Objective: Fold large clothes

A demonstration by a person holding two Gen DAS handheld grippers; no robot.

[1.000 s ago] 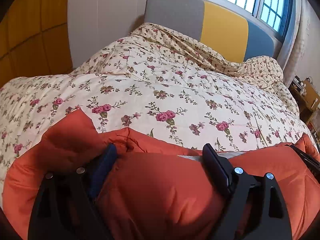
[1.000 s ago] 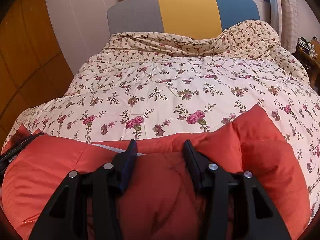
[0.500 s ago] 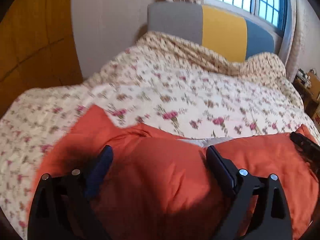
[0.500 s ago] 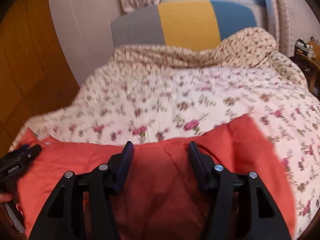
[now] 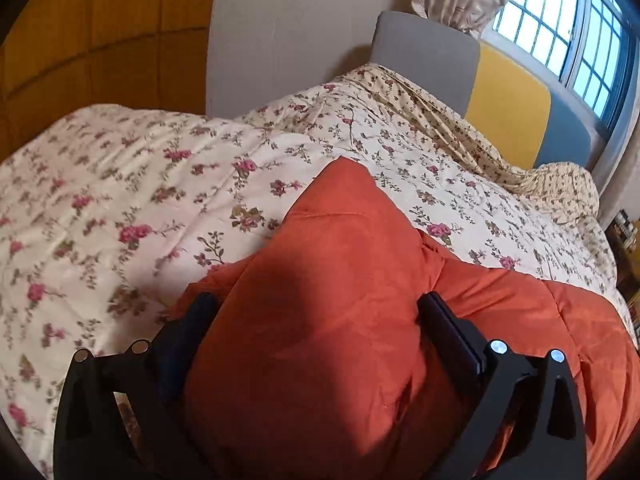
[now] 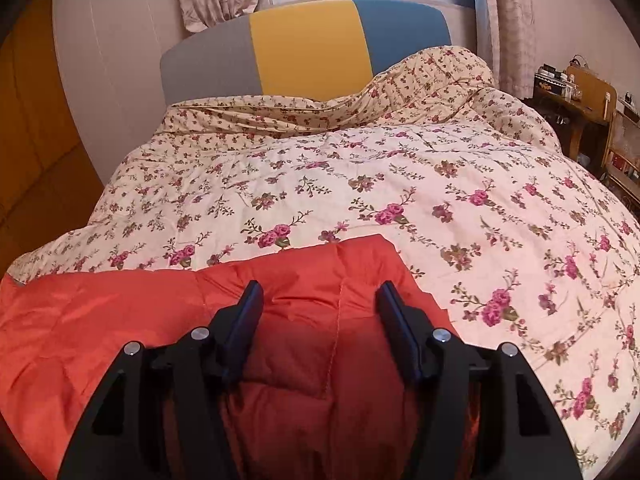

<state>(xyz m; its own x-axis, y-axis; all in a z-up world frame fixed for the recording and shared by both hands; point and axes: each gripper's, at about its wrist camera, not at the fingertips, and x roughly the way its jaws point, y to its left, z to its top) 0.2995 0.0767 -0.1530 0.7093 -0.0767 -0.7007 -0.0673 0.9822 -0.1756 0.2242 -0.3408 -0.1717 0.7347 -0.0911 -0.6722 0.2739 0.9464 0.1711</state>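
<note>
An orange padded garment (image 5: pixel 340 320) lies on a floral quilt (image 5: pixel 160 200) on the bed. My left gripper (image 5: pixel 316 308) is shut on a thick bunch of the orange garment near its left corner, jaws held wide by the padding. My right gripper (image 6: pixel 318 292) is shut on the orange garment (image 6: pixel 120 320) near its right corner, fabric bulging between the jaws. The garment spreads leftward in the right wrist view and rightward in the left wrist view.
The floral quilt (image 6: pixel 400 180) covers the whole bed. A grey, yellow and blue headboard (image 6: pixel 308 44) stands at the far end under a window. A wooden shelf with clutter (image 6: pixel 580 96) is at the right. A yellow wardrobe (image 5: pixel 100 40) is at the left.
Both grippers have lifted and pulled back with the orange garment. The left gripper has swung left and tilted; the other gripper is no longer in either view.
</note>
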